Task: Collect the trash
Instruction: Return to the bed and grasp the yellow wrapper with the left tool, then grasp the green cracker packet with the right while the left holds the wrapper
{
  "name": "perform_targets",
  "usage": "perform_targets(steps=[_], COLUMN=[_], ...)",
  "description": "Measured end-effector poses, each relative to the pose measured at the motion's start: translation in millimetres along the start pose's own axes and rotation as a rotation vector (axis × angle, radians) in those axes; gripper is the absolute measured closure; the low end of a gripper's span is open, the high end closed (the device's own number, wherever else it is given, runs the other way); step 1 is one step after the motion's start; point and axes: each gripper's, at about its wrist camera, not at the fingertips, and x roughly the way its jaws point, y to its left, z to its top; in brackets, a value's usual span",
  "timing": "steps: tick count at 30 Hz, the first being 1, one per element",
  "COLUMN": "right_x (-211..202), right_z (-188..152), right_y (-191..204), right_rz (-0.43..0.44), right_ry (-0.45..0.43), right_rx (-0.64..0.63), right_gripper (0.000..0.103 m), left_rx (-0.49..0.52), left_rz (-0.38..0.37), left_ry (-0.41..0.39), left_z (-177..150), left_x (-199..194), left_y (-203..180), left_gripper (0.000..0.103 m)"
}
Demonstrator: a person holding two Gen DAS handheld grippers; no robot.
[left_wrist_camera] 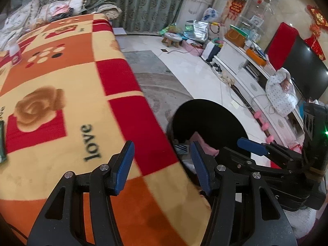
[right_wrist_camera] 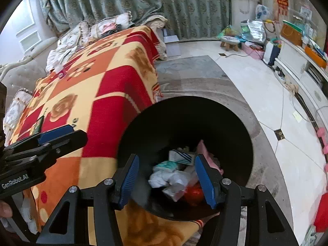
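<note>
My right tool (right_wrist_camera: 166, 179) angles down over the black trash bin (right_wrist_camera: 235, 123), jaws apart, nothing gripped. My left tool (left_wrist_camera: 162, 168) hangs beside it over the blanket-covered surface (left_wrist_camera: 61, 71), also released and empty. Crumpled paper trash (right_wrist_camera: 174, 179) lies inside the bin. Bin stands on the tiled floor (right_wrist_camera: 256, 82), against the surface's edge; green curtains (right_wrist_camera: 123, 0) behind.

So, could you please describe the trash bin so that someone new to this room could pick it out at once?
Start from the big sofa blanket in red, orange and yellow checks with roses. At its floor-side edge stands the round black bin, its mouth wide open. It is the only black container there, and inside lie crumpled white tissues, something pink and a red item.
</note>
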Motion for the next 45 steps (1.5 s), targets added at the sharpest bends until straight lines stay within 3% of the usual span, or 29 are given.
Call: perform_targets(steps=[7,14,24,31,37,38,40,42,45], right_x=[3,19,37,44,53,55,60,64,73], right_z=[1,0,6,6,11,12,14,16,19], right_y=[37,90,171,205,226,231,240,252,273], right_rz=[0.057,0.128,0.215,0.239,0.252,0.256,0.265,0.275,0.299], right_ry=[0.002,0.026,0.054,0.07,0.084,0.088,0.095,0.099,0.104], right_rx=[-0.038,-0.116,-0.237,-0.292,-0.325,-0.329,-0.339,-0.354,-0.372], right_gripper=[0.048,0.048,0.047,0.045,0.044,0.044,0.044,0.044,0.044], left_rx=[-0.032,-0.105,-0.233,-0.29,-0.309,-0.323,-0.332,-0.356,-0.361], left_rz=[0.09,0.193,0.382,0.459,0.441,0.419,0.39,0.349,0.381], left_ry=[-0.017,-0.031,-0.071,-0.018,0.013,0.014,-0.008,-0.014,-0.039], left_z=[-14,-28,-40,-39,-29,-29,-28,-31,-37], left_x=[-23,-52,-101,-93,-71,-70,-73,-79,-95], left_y=[37,99,224,289,310,314,317,321,322], left_gripper=[0.048,0.048,0.048,0.048,0.049,0.052,0.084,0.089,0.09])
